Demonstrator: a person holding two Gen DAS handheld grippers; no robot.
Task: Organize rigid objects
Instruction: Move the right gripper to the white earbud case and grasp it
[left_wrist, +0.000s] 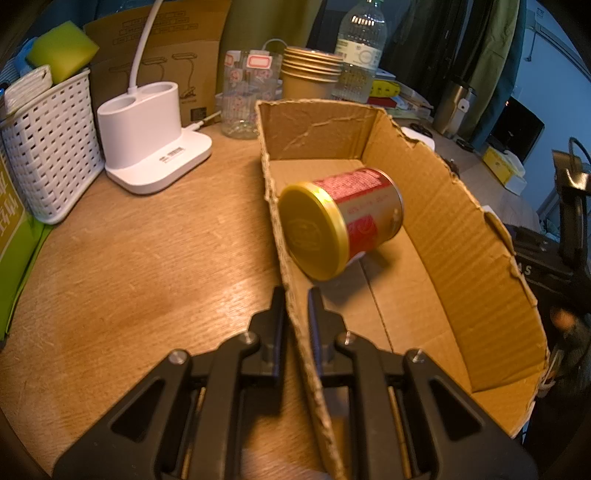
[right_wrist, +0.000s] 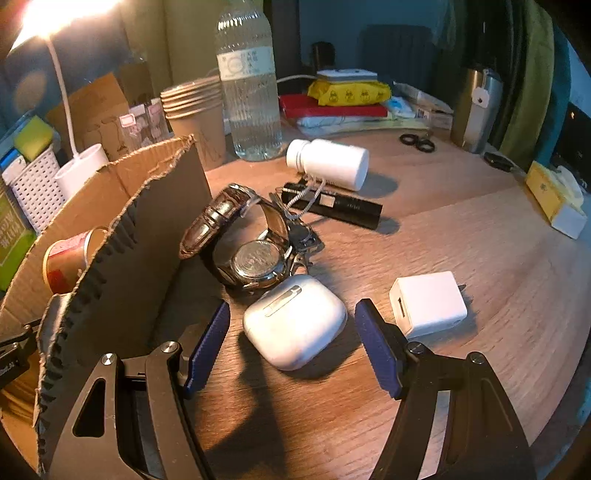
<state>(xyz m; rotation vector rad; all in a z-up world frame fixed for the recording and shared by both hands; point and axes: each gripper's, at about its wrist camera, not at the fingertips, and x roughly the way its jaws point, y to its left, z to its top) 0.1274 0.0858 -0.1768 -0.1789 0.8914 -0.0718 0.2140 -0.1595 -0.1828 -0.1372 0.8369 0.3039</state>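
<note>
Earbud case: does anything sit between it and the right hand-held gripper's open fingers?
Nothing visible does. The earbud case lies on the table between the open fingers of the right hand-held gripper, with clear gaps either side. The watch lies just beyond it.

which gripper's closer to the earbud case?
Right. The right gripper stands open with the earbud case between its fingers, not pressed. The left gripper is shut on the box wall, away from the case.

No print reads clearly: the can (left_wrist: 354, 218) and water bottle (right_wrist: 248, 85) labels are blurred.
</note>
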